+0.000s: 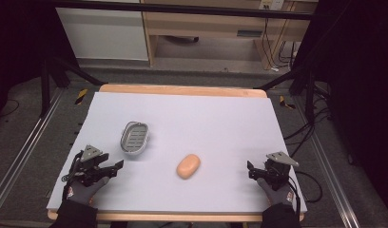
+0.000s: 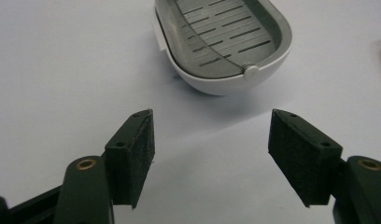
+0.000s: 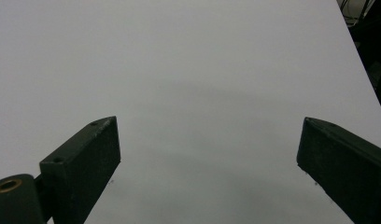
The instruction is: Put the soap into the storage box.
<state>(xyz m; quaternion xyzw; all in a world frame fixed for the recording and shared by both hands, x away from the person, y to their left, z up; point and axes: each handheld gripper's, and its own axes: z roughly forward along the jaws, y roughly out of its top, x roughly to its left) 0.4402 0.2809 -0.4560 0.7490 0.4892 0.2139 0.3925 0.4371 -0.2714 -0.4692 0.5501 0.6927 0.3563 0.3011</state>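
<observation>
Looks like the very start: nothing's picked up yet. The left gripper (image 1: 117, 166) sits low at the left of the high view, jaws wide apart & empty, aimed at the soap dish (image 1: 134, 137) just up & right of it. In the left gripper view the dish (image 2: 226, 42) lies close ahead, near the top. It has a grey slotted tray inside, nothing on it. The soap (image 1: 188, 166), a peach bar, lies on the white table (image 1: 206, 114) in the lower middle, well apart from the dish. The right gripper (image 1: 249, 169), low right, is open too, holding nothing. Next, I guess: one claw must reach the soap, close on it gently, then carry it to the dish.
</observation>
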